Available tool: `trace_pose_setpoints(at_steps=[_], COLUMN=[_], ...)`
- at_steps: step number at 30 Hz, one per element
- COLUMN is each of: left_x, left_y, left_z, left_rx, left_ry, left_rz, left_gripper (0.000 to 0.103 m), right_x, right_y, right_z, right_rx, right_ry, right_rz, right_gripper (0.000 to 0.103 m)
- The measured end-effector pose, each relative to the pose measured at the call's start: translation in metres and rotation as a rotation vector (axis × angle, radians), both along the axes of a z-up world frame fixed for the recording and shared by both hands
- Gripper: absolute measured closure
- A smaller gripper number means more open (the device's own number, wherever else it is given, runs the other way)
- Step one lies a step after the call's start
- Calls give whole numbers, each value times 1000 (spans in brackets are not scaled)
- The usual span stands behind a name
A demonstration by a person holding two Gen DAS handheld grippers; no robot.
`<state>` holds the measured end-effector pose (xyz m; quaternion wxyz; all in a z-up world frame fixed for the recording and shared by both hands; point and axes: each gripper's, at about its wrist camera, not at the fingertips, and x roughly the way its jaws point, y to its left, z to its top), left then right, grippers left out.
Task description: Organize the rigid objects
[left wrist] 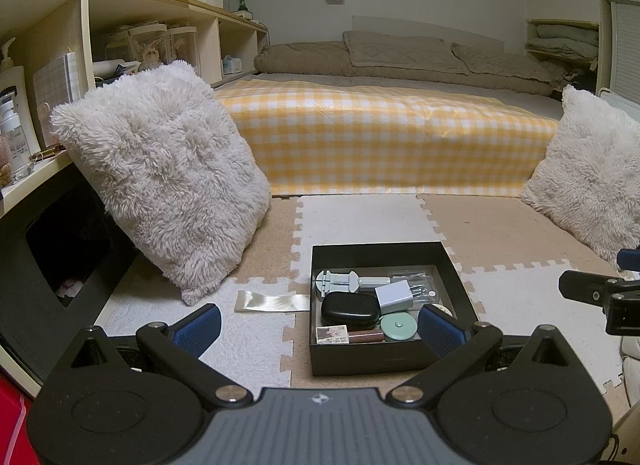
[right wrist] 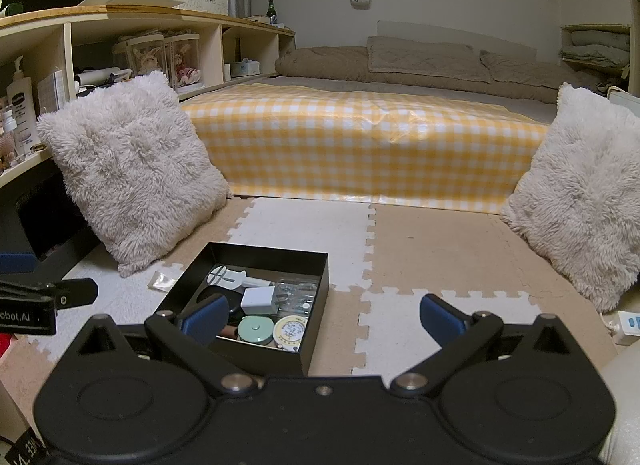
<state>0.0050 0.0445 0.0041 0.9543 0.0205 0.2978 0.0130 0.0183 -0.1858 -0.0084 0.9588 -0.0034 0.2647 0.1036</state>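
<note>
Most of the sorting looks done, judging by how things lie: the black box (left wrist: 394, 357) sits on the foam puzzle-mat floor (left wrist: 360, 221) in front of the bed with the yellow checked cover (left wrist: 380, 137), and it already holds a cluster of small hard items. Inside, at the far side, lies a pale green watch-band tool (left wrist: 336, 280) next to a clear plastic packet (left wrist: 416, 279); nearer are a white charger plug (left wrist: 394, 295), a black oval case (left wrist: 349, 308), a round mint-green case (left wrist: 397, 326), a small printed carton with a brownish tube (left wrist: 349, 335) and, seen from the right wrist view, a round yellow-faced tape measure (right wrist: 291, 331). The one thing outside is a flat shiny foil sachet (left wrist: 272, 301) on the mat just left of the box, which may be the last piece to deal with, though it looks soft rather than rigid. The left tool (left wrist: 318, 323) hangs near the box with its blue pads spread wide and nothing between them; the right tool (right wrist: 322, 319) is likewise spread and empty, just right of the box
</note>
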Motion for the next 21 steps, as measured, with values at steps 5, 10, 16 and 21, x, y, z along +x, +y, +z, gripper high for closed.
trace_pose_setpoints(at_steps=[5, 10, 16, 21], left_x=[0, 0, 0, 0], left_y=[2, 2, 1, 1], left_z=[1, 1, 0, 0], left_rx=[1, 1, 2, 2], left_ry=[0, 0, 1, 0], left_rz=[0, 0, 0, 1], left_gripper=[0, 0, 0, 0], right_x=[0, 0, 0, 0], right_y=[0, 0, 0, 0], right_z=[0, 0, 1, 0], right_rx=[0, -1, 0, -1], right_ry=[0, 0, -1, 0], right_rz=[-1, 0, 0, 0], right_gripper=[0, 0, 0, 0])
